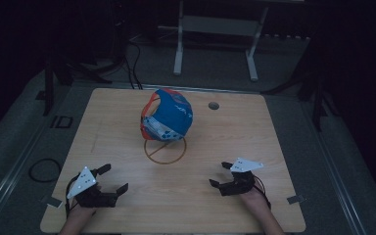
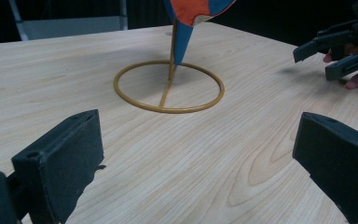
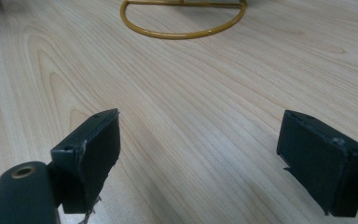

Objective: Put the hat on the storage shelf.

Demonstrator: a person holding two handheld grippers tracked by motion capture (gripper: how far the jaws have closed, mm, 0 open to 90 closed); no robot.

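A blue and orange cap hangs on a thin yellow wire stand whose ring base lies on the middle of the wooden table. In the left gripper view the ring base and the cap's lower edge appear ahead. My left gripper rests open near the table's front left, nothing between its jaws. My right gripper rests open at the front right, also empty. The right gripper also appears far right in the left gripper view. The ring lies ahead in the right gripper view.
A round cable hole sits in the table's back right. A white frame stand is on the floor behind the table. A coiled cable lies on the floor at the left. The surroundings are dark.
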